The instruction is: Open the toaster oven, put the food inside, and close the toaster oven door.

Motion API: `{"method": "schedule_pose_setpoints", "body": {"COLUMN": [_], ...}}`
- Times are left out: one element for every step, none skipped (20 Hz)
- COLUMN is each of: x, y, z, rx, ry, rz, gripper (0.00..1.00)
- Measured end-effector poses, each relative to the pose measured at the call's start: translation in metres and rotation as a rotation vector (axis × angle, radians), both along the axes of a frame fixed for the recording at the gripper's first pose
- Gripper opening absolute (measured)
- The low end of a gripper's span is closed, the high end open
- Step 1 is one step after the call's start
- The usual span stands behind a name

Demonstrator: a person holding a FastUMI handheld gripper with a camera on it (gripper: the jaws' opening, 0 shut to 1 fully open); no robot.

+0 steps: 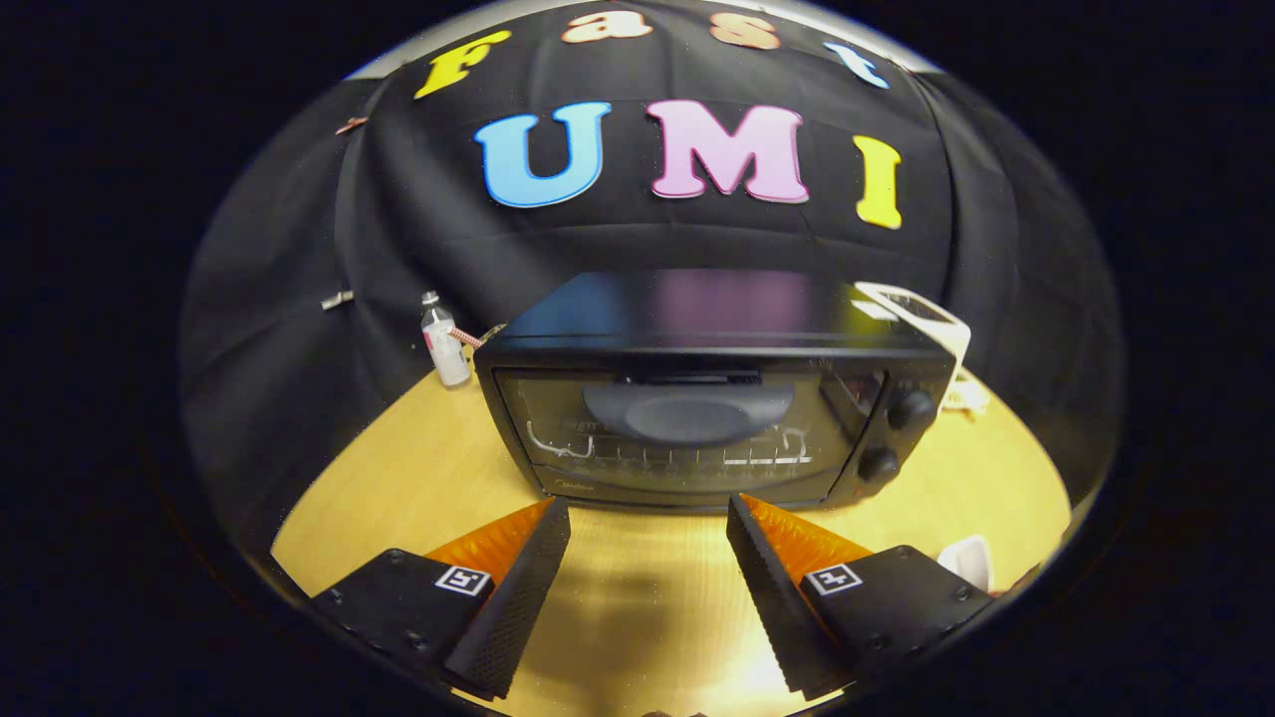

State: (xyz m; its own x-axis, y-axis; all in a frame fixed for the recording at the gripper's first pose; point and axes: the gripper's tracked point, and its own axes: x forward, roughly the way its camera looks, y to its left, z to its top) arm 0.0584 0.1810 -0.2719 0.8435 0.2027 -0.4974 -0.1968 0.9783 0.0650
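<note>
Two fingers of the gripper (647, 513) stand wide apart over the wooden table (647, 597), nothing held between them. Toaster oven (712, 388) sits just ahead of the fingertips, square on, door shut. Through the glass door (677, 428): a wire rack (677, 453) low inside, and a dark rounded shape above it, too dim to identify. Two knobs (911, 408) stacked on the oven's right-hand panel. Small bottle (443, 344) upright beside the oven's left rear corner, near the cloth wall. White object (921, 319) behind the oven's right rear corner, partly hidden. Another small white object (968, 560) on the table just beside the right finger's body, kind unclear.
</note>
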Motion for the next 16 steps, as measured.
{"method": "schedule_pose_setpoints", "body": {"x": [0.006,0.012,0.020,0.028,0.033,0.040,0.049,0.058,0.064,0.067,0.075,0.081,0.084,0.077,0.081,0.078], "y": [-0.002,-0.001,-0.002,-0.002,-0.001,0.000,0.000,0.000,0.000,0.003,0.007,0.006,0.003,0.001,0.006,0.006], "z": [0.009,0.021,0.034,0.046,0.057,0.067,0.072,0.069,0.063,0.054,0.061,0.062,0.056,0.056,0.053,0.051], "rx": [0.011,0.002,-0.022,-0.044,-0.061,-0.074,-0.093,-0.106,-0.105,-0.091,-0.070,-0.077,-0.100,-0.096,-0.089,-0.090], "ry": [-0.023,-0.068,-0.114,-0.154,-0.186,-0.221,-0.250,-0.244,-0.214,-0.178,-0.209,-0.214,-0.180,-0.178,-0.175,-0.164], "rz": [-0.015,-0.018,-0.014,-0.004,0.009,0.018,0.015,0.009,0.001,-0.003,-0.022,-0.030,-0.044,-0.052,-0.043,-0.039], "gripper": [0.98,0.98,0.98,0.98,0.98,0.98,0.98,0.98,0.98,0.98,0.98,0.99,0.98,0.98,0.99,0.97]}}
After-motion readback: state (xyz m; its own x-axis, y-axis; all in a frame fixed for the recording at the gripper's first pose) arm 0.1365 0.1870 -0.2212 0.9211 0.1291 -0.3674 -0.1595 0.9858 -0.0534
